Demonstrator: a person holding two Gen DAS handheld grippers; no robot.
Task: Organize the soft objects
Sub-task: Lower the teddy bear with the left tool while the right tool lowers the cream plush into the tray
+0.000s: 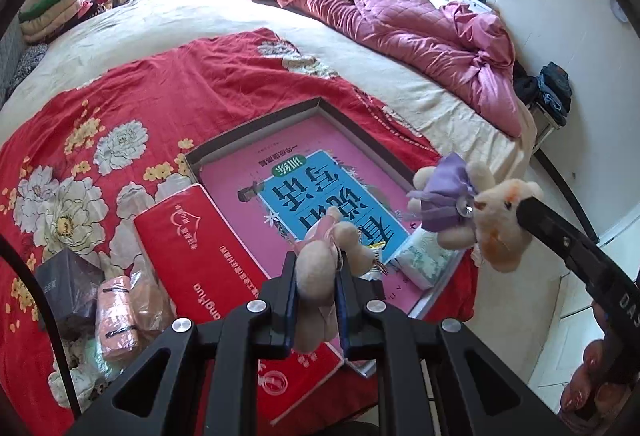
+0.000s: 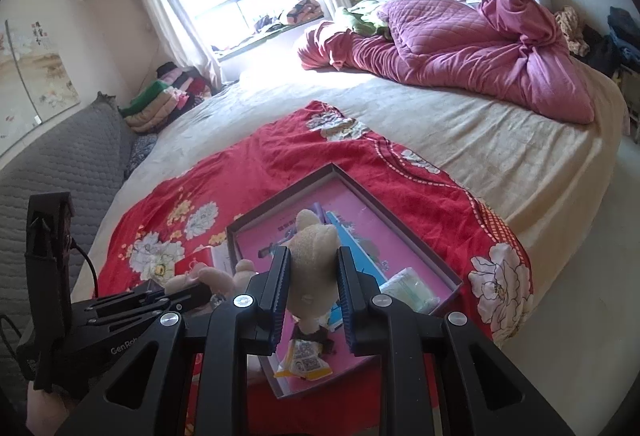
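The left gripper (image 1: 316, 288) is clenched on a small beige bear in a pink dress (image 1: 320, 268), and the right gripper (image 2: 312, 288) is clenched on the head of a second bear (image 2: 310, 248), the one in a purple dress (image 1: 440, 195). Both toys hang above the near end of the shallow box (image 1: 256, 123) lying on the red flowered cloth (image 1: 120, 107). The step in hand looks like setting both bears down inside the box. In the left wrist view the box's free pink floor lies around 12 o'clock of the pink bear; a white tissue pack (image 1: 424, 260) sits toward 3 o'clock and a red carton (image 1: 224, 256) overlaps the box edge at 9 o'clock. A good placement would lower each bear until its body rests on the floor before letting go, keeping them side by side and clear of the tissue pack and the yellow snack packet (image 2: 304, 360) near the front corner.
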